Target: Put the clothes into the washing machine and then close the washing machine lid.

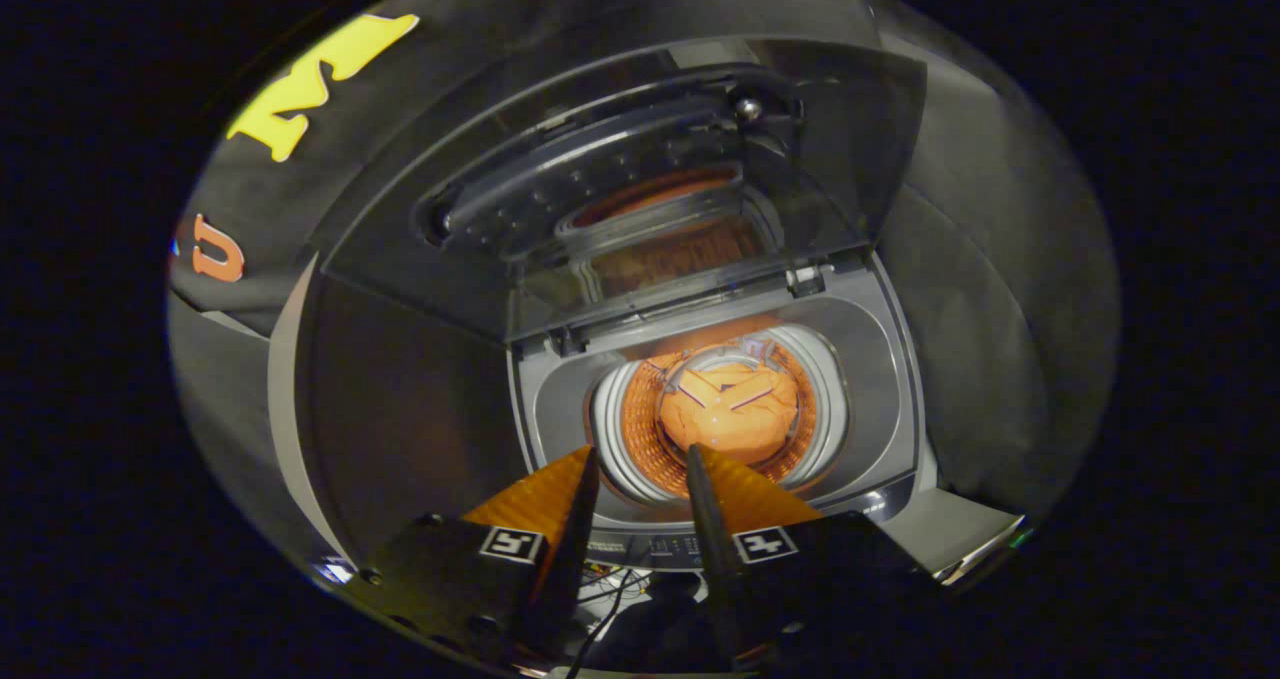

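The gripper (640, 456) hangs empty above the washing machine (880, 359), fingers narrowly parted; the orange clothes (728, 409) lie in the drum beyond them; the lid (620, 189) stands raised behind the drum; risk: it slams or slips if pushed carelessly

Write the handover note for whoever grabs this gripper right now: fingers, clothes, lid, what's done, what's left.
Gripper: open, nothing between the fingers, held above the washing machine's front edge, pointing at the drum.
Clothes: an orange bundle lying in the drum, just beyond the fingertips.
Lid: raised, standing open behind the drum opening.
Done: clothes appear to be inside.
Left: take the lid and swing it down until shut.
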